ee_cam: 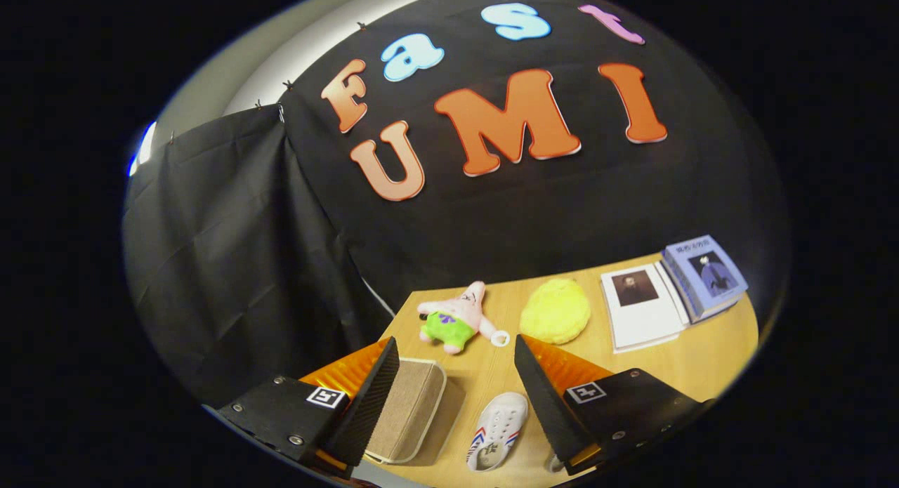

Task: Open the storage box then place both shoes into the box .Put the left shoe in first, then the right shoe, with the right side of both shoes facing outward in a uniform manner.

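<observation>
One white shoe (497, 432) with red and blue side stripes is seen on the wooden table (702, 365), between the claw's (456, 351) wide-spread fingers, nearer the right one, and nothing is gripped. Just beside the left finger, a beige storage box (411, 421) is found, lid closed. Beyond the fingers, a pink plush star (456, 318), a yellow plush (555, 310) and two books (674, 291) are spotted.

Wooden table (709, 361): storage box (407, 418), shoe (497, 432), plush star (455, 318), yellow plush (555, 310), books (671, 291).
</observation>
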Tool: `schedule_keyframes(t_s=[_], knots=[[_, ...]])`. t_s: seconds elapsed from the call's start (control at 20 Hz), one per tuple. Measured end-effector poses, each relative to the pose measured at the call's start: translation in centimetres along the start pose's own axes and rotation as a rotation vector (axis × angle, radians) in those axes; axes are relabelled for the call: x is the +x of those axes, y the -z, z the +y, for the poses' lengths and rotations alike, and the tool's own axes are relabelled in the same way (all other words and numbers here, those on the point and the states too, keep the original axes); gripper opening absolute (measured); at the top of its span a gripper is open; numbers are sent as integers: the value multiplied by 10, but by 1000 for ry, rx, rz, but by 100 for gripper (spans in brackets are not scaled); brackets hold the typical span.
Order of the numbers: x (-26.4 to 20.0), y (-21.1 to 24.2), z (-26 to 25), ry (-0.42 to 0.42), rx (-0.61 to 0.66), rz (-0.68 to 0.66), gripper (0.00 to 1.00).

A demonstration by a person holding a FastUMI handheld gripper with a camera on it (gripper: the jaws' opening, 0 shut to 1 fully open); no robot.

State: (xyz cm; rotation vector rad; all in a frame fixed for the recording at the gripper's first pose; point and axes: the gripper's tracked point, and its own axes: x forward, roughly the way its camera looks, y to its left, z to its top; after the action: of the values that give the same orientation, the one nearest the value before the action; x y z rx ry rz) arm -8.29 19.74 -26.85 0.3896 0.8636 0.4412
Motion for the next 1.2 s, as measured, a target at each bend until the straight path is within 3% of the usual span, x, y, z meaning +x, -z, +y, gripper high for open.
schedule_keyframes(t_s=[0.15,0.7,1.05,1.2], knots=[[17,48,-2,-8,42,135,98],[61,178,41,-210,249,483,98],[86,212,67,-374,444,539,98],[95,221,68,-391,475,548,98]])
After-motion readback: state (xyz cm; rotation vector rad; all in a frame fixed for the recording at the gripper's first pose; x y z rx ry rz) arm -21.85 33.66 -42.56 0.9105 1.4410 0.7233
